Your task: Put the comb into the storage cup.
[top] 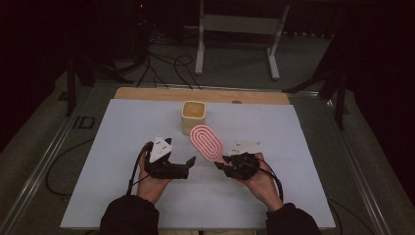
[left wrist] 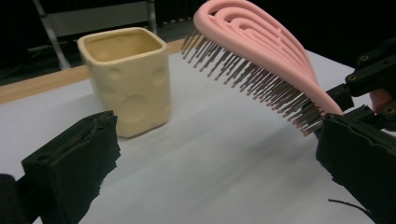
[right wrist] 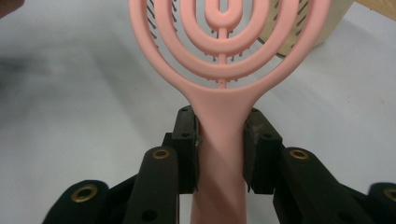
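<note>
**Pink brush clamped by its handle, head aimed at the cup**

High view: right gripper [top: 222,164] pinching the handle of a pink brush [top: 206,142], held off the white table sheet [top: 122,142]. Long axis of the brush running from the gripper up and to the left, head end nearest the yellow cup [top: 194,116] and just short of it. Left gripper [top: 191,163] close by to the left, jaws spread with nothing between them, pointing toward the brush handle.

Left gripper view: own two black jaws standing wide apart at the bottom corners, empty. Brush [left wrist: 261,60] slanting from upper middle down to the right, bristles facing down toward the table, handle end disappearing into the other gripper [left wrist: 348,100] at the right edge. Cup [left wrist: 128,79] upright behind, to the left of the brush head, apart from it.

Right gripper view: jaws pressed on both sides of the brush handle [right wrist: 223,140], handle running straight out along the jaws, ringed head above, cup [right wrist: 322,23] partly behind it.
</note>
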A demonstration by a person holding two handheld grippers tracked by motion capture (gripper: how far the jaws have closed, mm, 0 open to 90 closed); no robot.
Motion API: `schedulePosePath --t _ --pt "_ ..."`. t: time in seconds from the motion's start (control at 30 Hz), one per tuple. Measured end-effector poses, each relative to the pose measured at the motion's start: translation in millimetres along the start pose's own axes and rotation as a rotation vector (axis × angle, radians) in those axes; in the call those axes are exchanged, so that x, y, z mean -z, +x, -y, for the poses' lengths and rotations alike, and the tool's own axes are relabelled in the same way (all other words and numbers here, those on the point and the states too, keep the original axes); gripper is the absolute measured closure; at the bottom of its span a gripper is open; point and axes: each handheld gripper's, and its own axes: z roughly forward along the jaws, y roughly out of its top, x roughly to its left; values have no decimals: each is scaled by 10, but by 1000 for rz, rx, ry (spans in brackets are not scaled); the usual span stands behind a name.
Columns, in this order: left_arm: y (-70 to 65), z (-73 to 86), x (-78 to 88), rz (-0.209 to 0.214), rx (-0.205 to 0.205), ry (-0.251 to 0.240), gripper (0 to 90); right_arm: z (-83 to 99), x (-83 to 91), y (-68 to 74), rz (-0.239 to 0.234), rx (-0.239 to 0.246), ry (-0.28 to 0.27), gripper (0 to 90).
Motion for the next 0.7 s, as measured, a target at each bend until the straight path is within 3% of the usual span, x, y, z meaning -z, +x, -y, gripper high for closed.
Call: schedulePosePath --t 0.7 --pt "-119 -34 -173 63 21 7 0 -22 0 47 -12 7 -9 697"
